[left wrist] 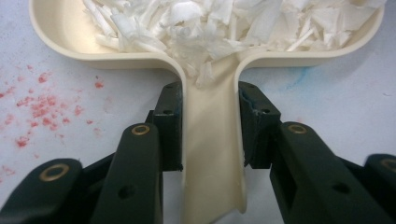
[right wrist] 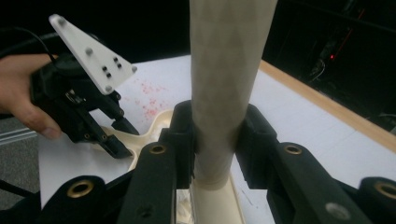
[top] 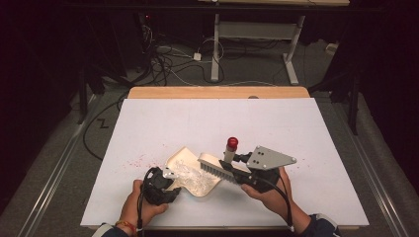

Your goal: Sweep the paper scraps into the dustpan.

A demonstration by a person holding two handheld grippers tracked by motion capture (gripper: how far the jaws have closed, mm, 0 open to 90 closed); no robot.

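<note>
High view: the cream dustpan (top: 195, 170) is taken as the landmark, lying on the white tabletop (top: 296, 128) near its front edge. At the dustpan's near left, its handle (left wrist: 212, 154) is clamped between the jaws of the left tool (top: 168, 178), which is closed on it and gripped by the left hand (top: 141, 205). White shreds (left wrist: 210, 25) are heaped in the pan. At its near right, the right tool (top: 237, 174) is held by the right hand (top: 269, 192) and is closed on the brush (top: 217, 165) by its pale handle (right wrist: 224, 93); the bristles are laid over the pan's right rim. Left of the dustpan, red specks (top: 136, 160) are scattered. Just behind it, a red-capped post (top: 231, 147) is seen.
</note>
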